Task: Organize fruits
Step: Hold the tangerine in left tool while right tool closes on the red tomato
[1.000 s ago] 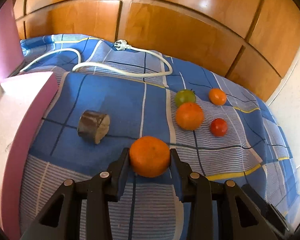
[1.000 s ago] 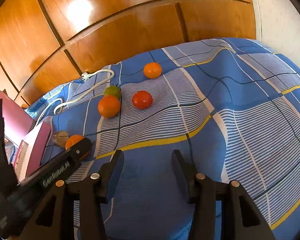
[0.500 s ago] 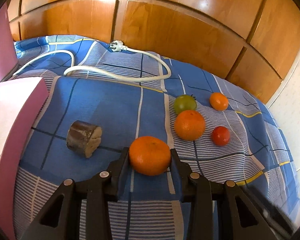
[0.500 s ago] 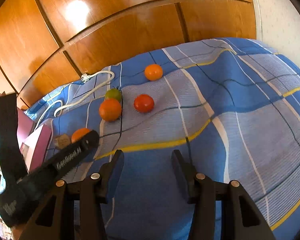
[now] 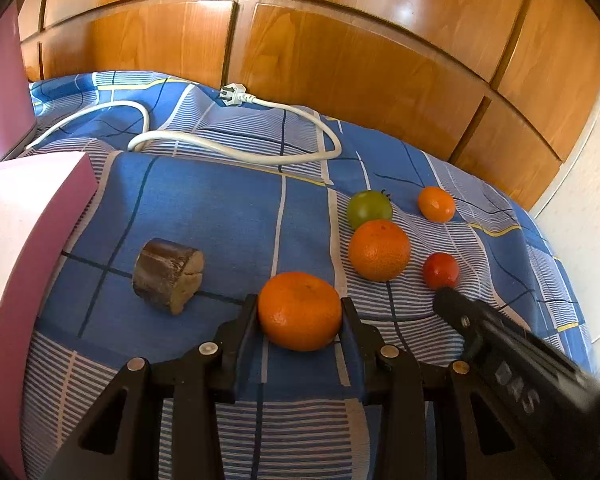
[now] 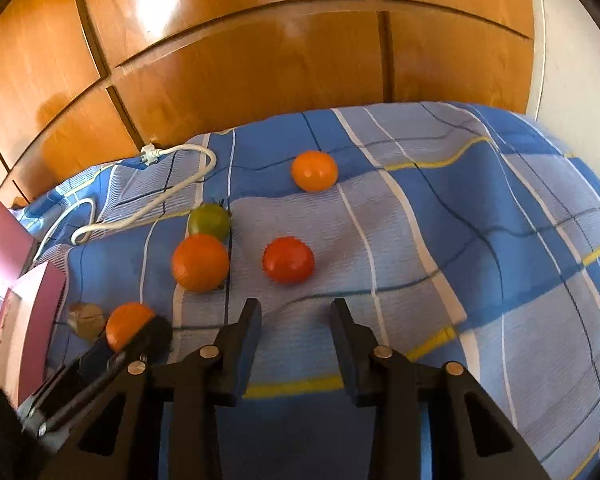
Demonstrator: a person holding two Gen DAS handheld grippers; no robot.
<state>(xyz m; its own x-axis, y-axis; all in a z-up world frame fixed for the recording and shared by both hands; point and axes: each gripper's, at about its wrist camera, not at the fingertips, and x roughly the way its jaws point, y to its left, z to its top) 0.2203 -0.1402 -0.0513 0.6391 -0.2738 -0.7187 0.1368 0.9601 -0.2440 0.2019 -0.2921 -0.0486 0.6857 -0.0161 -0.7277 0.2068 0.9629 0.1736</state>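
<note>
While the left hand-held gripper (image 5: 300, 312) clamps a mandarin (image 5: 299, 310), the right hand-held gripper (image 6: 295, 312) gapes (empty).

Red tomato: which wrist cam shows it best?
Right wrist. There the red tomato lies whole and unblocked on the blue plaid cover, just ahead of the open right claw. In the left wrist view it is smaller, off to the right, its lower edge cut by the right claw's tip.

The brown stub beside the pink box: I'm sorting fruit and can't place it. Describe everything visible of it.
The brown stub is a short, dark, glossy-skinned cylinder with a pale, cracked cut face. It lies on its side on the blue checked cloth, between the pink box and the tangerine, touching neither. What it is cannot be told.
</note>
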